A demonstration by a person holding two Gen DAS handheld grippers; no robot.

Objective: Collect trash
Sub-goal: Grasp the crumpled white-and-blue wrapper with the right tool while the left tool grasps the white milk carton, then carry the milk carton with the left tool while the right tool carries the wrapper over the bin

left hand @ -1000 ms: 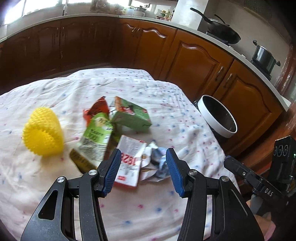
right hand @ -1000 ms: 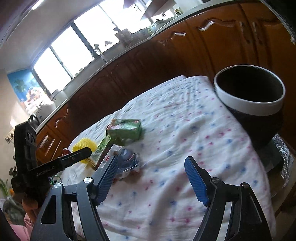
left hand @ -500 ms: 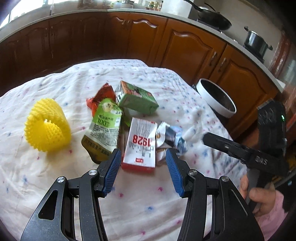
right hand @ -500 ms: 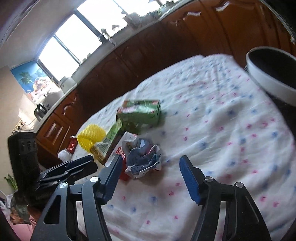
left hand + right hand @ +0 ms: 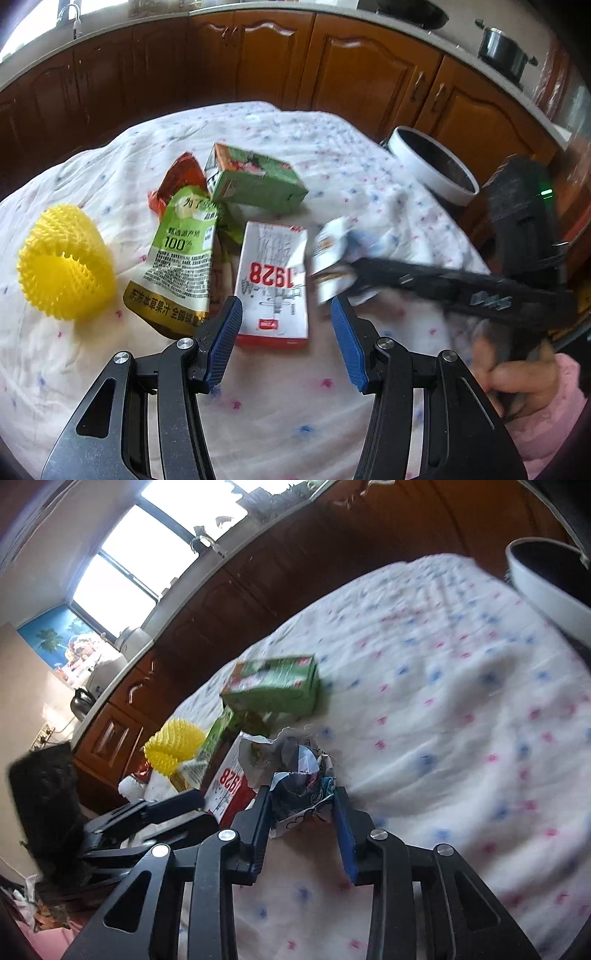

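Right gripper (image 5: 301, 805) fingers just closed onto crumpled wrapper (image 5: 295, 775), left gripper (image 5: 286, 325) half-open over 1928 carton (image 5: 273, 280)

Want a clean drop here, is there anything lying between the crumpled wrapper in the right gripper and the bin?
Nothing visible. The right gripper, its jaws just closing, pinches the crumpled wrapper; only bare dotted cloth lies toward the white-rimmed bin.
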